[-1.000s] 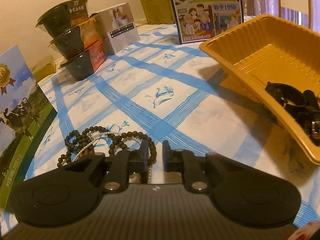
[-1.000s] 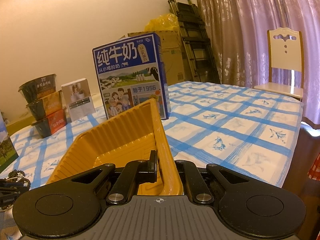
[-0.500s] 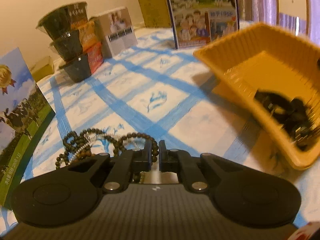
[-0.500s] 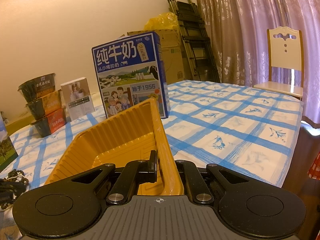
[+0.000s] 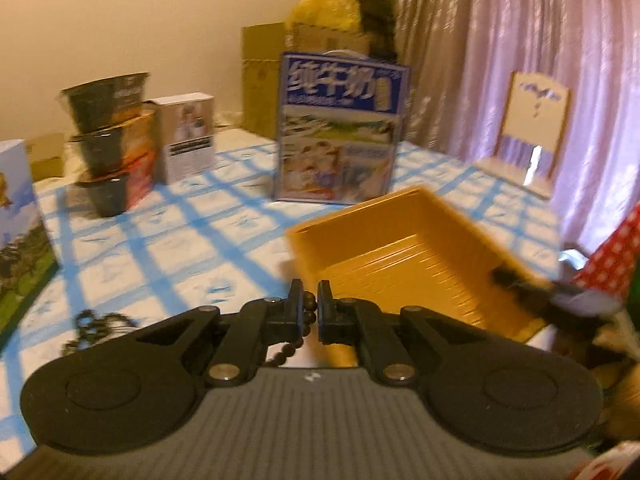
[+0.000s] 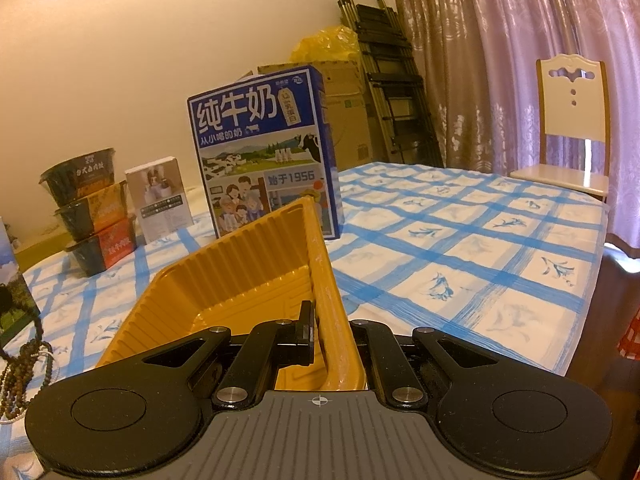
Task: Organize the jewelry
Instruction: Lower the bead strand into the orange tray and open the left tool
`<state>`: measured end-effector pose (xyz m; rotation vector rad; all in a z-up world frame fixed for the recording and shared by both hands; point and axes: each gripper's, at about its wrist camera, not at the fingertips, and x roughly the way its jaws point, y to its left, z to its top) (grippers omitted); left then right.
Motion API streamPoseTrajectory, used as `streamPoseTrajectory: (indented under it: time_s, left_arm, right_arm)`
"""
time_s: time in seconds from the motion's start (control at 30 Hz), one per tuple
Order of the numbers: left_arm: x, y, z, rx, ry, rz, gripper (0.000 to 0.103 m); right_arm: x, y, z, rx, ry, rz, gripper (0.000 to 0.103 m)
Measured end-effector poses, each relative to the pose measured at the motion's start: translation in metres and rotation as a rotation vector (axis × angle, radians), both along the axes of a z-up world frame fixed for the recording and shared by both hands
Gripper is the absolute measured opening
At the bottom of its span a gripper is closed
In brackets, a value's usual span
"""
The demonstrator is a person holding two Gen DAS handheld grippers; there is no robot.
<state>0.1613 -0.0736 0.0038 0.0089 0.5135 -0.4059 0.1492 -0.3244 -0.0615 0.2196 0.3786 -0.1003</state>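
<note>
My left gripper [image 5: 308, 307] is shut on a dark bead strand [image 5: 307, 316], lifted off the table; beads hang below the jaws. More beads [image 5: 96, 322] lie on the cloth at the left. The yellow tray [image 5: 404, 256] is just right of and beyond the left gripper. My right gripper [image 6: 326, 330] is shut on the yellow tray's right wall [image 6: 324, 280] and holds it tilted. The hanging bead strand [image 6: 24, 368] shows at the left edge of the right wrist view. The left wrist view is blurred.
A blue milk carton [image 6: 264, 152] stands behind the tray. Stacked noodle bowls [image 6: 90, 210] and a small white box [image 6: 162, 200] are at the back left. Another carton [image 5: 16, 232] stands at the left. A chair [image 6: 572, 120] is past the table's right edge.
My left gripper closed on the bead strand, lifted it off the table and swung toward the tray. The right gripper kept its hold on the tray wall.
</note>
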Motion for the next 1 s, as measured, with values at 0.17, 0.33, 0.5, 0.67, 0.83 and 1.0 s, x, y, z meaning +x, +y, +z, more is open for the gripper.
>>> streamPoseTrajectory:
  time_s: [0.17,0.33,0.5,0.67,0.83,1.0]
  left_arm:
    - [0.0,-0.031,0.003,-0.093,0.03,-0.064,0.005]
    - [0.009,-0.063,-0.007,-0.165,0.093,-0.093,0.005]
    - [0.023,-0.086,-0.022,-0.231,0.174,-0.124,0.005]
    - [0.037,-0.092,-0.033,-0.267,0.234,-0.103,0.007]
    - [0.038,-0.08,-0.034,-0.293,0.24,-0.045,0.017]
    - [0.026,-0.052,-0.027,-0.253,0.189,0.025,0.024]
  right_arm:
    - [0.0,0.001,0.001,-0.002,-0.001,0.002,0.007]
    - [0.001,0.003,0.004,0.006,-0.004,0.004,0.007]
    - [0.0,0.001,0.005,0.015,-0.005,0.007,0.007]
    - [0.0,0.001,0.005,0.015,-0.005,0.006,0.007]
    - [-0.001,0.001,0.005,0.016,-0.005,0.006,0.007]
    - [-0.001,0.001,0.005,0.016,-0.005,0.006,0.007]
